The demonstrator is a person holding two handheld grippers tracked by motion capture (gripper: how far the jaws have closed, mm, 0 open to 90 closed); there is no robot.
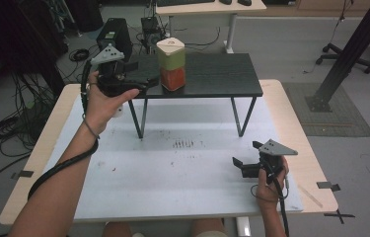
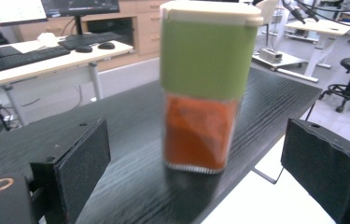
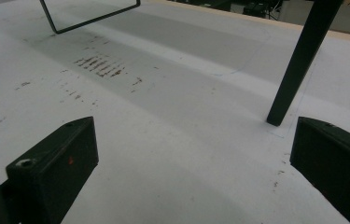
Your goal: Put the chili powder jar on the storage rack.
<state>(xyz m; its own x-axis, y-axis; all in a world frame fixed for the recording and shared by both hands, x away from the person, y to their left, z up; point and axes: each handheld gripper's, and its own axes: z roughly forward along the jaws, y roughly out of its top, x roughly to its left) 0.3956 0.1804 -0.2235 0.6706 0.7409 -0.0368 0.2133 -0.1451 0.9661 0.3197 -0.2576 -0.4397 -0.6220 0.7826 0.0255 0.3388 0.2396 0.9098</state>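
A tall container (image 1: 171, 64) with a cream lid, a green upper band and clear lower walls showing orange-red powder stands upright on a small black table (image 1: 222, 74) in the upper middle of the high view. This black table rests on thin black legs on top of a larger table (image 1: 172, 173) covered by a white mat, which carries a patch of small reddish-brown marks (image 1: 183, 143) near the centre of the frame.

The left claw (image 1: 140, 79) sits at the upper left of the high view, held by the left hand (image 1: 104, 101), level with the black table top and just left of the container. In the left gripper view its two black jaws stand wide apart, one at the lower left and one at the lower right, and the container (image 2: 205, 84) rises in the middle of the frame between and beyond them, touching neither. The claw has hold of nothing.

The right claw (image 1: 244, 157) is at the lower right of the high view, held low over the white mat by the right hand (image 1: 270, 185), well apart from the container. In the right gripper view its jaws are likewise spread wide with nothing between them but the mat; a leg (image 3: 301, 60) of the black table comes down at the upper right of that frame, and the reddish marks (image 3: 100, 65) lie at the upper left.

A second desk with keyboards (image 2: 28, 53) shows at the upper left of the left gripper view.
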